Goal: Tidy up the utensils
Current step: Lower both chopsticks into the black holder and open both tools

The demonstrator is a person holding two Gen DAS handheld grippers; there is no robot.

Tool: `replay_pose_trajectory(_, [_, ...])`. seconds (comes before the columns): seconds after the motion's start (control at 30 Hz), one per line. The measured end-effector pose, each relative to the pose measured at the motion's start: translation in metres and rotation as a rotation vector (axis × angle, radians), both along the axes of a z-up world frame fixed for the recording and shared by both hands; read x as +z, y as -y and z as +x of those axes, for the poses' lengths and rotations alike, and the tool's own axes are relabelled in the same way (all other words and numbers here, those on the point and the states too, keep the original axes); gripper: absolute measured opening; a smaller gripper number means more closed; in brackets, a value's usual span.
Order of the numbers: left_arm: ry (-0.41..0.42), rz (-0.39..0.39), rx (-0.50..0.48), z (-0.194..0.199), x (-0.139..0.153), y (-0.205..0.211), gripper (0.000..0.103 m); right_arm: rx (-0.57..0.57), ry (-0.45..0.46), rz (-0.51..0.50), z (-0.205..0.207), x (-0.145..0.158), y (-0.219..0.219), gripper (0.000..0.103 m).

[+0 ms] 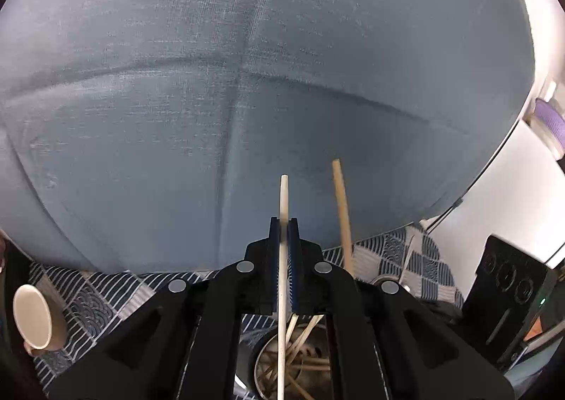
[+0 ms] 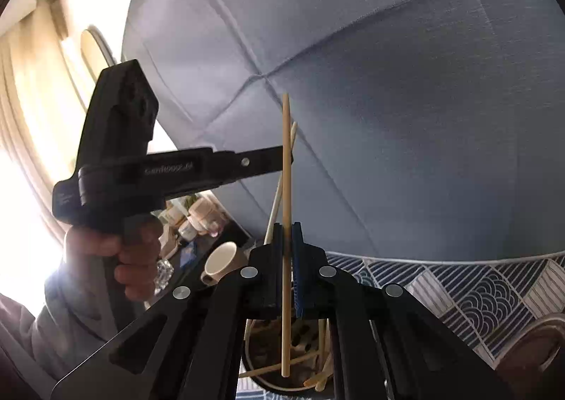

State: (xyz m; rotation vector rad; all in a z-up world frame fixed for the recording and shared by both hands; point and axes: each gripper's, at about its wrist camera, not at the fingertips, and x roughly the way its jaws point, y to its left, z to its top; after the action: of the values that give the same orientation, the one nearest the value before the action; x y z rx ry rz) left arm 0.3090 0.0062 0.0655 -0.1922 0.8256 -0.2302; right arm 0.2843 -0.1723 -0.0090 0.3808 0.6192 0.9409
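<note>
Right wrist | right gripper (image 2: 286,234) pinches tan chopstick (image 2: 286,188) | left gripper (image 1: 283,227) pinches white chopstick (image 1: 283,258) | lettering unreadable

Daylight floods in from the window (image 2: 31,138), blown out to white glare; the sofa (image 1: 247,82) sits evenly lit, edges bowed by fisheye.

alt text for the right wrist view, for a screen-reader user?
The right gripper is shut on a tan chopstick above a holder of chopsticks. At left, a hand holds the left gripper, gripping a white chopstick, before blue upholstery.
</note>
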Motion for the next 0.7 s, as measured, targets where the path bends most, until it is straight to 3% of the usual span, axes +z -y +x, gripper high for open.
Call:
replay_pose_trajectory(0.1, [0.049,-0.002,-0.009,0.002,-0.004,0.003,0.005,-0.006,0.036,-0.05,-0.004,-0.003,-0.005,0.005])
replay_pose_trajectory(0.27, [0.108,0.005,-0.075,-0.012,-0.012,0.012,0.005,0.01,0.021,-0.094,-0.004,-0.01,-0.011,0.005])
replay_pose_trajectory(0.47, [0.065,0.076,-0.101,-0.03,-0.029,0.014,0.005,0.021,0.001,-0.104,-0.013,-0.017,-0.008,0.005])
replay_pose_trajectory(0.6, [0.061,0.067,-0.083,-0.039,-0.024,0.003,0.005,0.016,0.0,-0.108,-0.022,-0.014,-0.002,0.008])
replay_pose_trajectory(0.7, [0.058,0.108,-0.075,-0.047,-0.021,0.001,0.005,0.007,-0.003,-0.108,-0.027,-0.011,0.0,0.009])
